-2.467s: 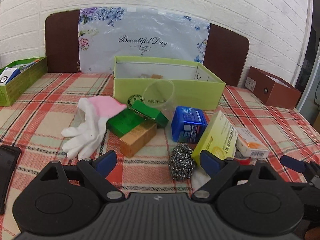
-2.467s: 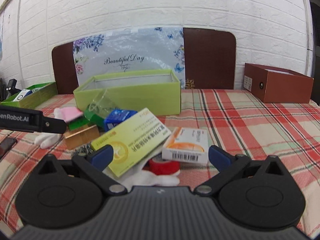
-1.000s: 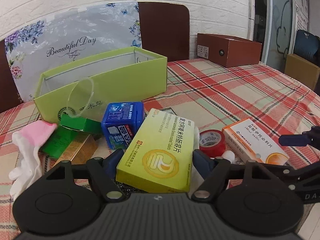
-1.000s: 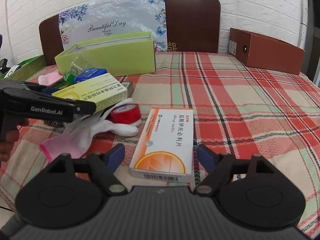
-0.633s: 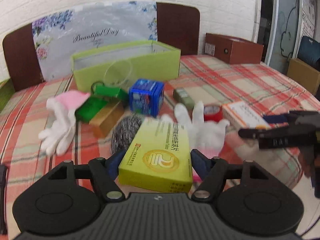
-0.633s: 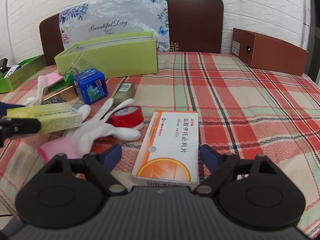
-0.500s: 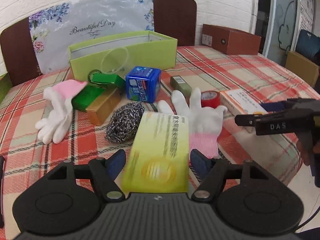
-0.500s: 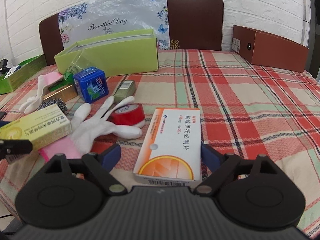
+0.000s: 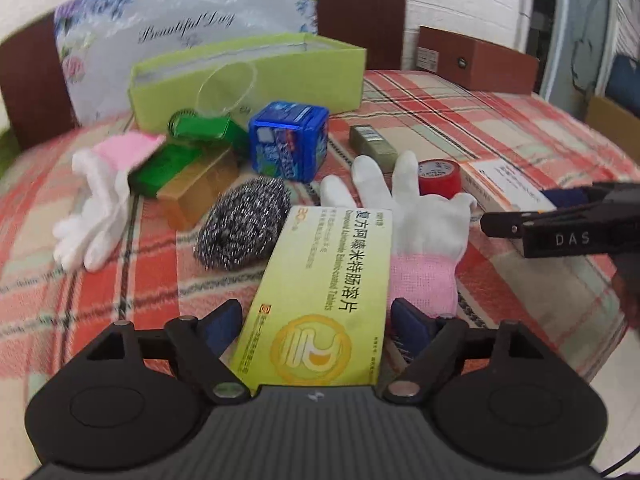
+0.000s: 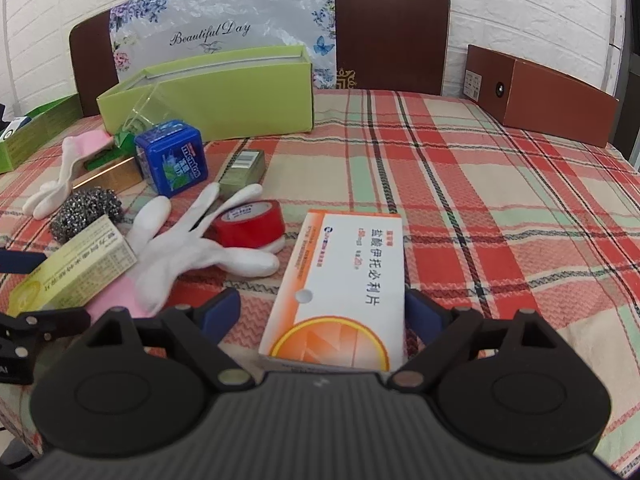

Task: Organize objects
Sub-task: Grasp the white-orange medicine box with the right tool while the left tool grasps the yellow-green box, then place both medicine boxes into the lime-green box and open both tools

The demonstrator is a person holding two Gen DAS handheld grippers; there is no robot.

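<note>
My left gripper (image 9: 316,320) is shut on a yellow-green medicine box (image 9: 320,304) and holds it above the near table edge; the box also shows in the right wrist view (image 10: 76,272). My right gripper (image 10: 324,316) is shut on a white and orange medicine box (image 10: 344,284), seen from the left wrist view as a black arm (image 9: 560,224) at the right. A white and pink glove (image 10: 184,248), red tape roll (image 10: 250,222), steel scourer (image 9: 244,228) and blue tin (image 9: 288,146) lie on the plaid cloth.
An open lime-green box (image 10: 216,92) stands at the back, with a clear cup (image 9: 226,86), green packets (image 9: 176,160), a gold box (image 9: 196,192) and a second glove (image 9: 100,196) before it. A small olive box (image 10: 244,168), a brown box (image 10: 540,96) and a green tray (image 10: 32,132) also stand here.
My left gripper took the yellow-green box, lifted it off the pile and drew back toward the near edge. My right gripper closed in around the orange box and holds it.
</note>
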